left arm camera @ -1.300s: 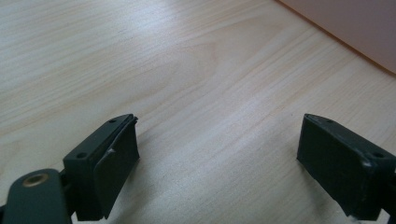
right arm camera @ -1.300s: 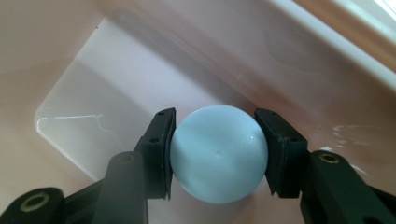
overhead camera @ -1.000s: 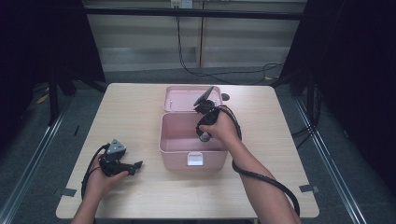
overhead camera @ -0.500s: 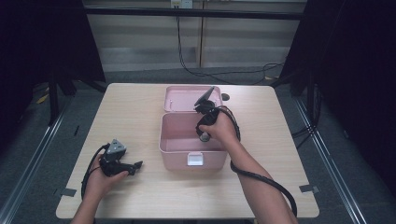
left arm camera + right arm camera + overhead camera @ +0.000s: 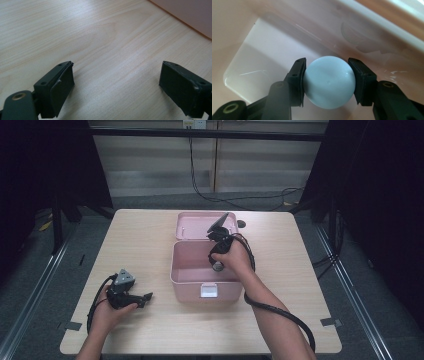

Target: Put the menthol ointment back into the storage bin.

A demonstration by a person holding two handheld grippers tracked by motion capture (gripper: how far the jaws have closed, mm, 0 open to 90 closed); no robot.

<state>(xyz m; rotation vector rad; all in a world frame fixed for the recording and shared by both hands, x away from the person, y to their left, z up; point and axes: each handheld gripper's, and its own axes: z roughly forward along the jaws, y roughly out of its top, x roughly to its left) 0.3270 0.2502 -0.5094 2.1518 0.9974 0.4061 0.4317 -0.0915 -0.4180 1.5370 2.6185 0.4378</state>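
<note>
Still, the right hand-held gripper [image 5: 327,82] clamps the pale ball [image 5: 329,81].

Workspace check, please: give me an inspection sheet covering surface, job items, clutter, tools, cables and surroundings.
Surface: light wooden table, bare wood under the left tool.
Job's things: open pink plastic box with a white front latch; its pink lid lies behind it; pale blue smooth ball held inside the box above its floor.
Clutter: small dark object beside the lid, too small to identify.
Grippers: right tool shut on the ball, reaching into the box; left tool open, holding nothing, low over the table left of the box.
Cables: black cable trails from the right tool across the table; more cables on the floor behind.
Surroundings: dark curtains at both sides, grey floor.
</note>
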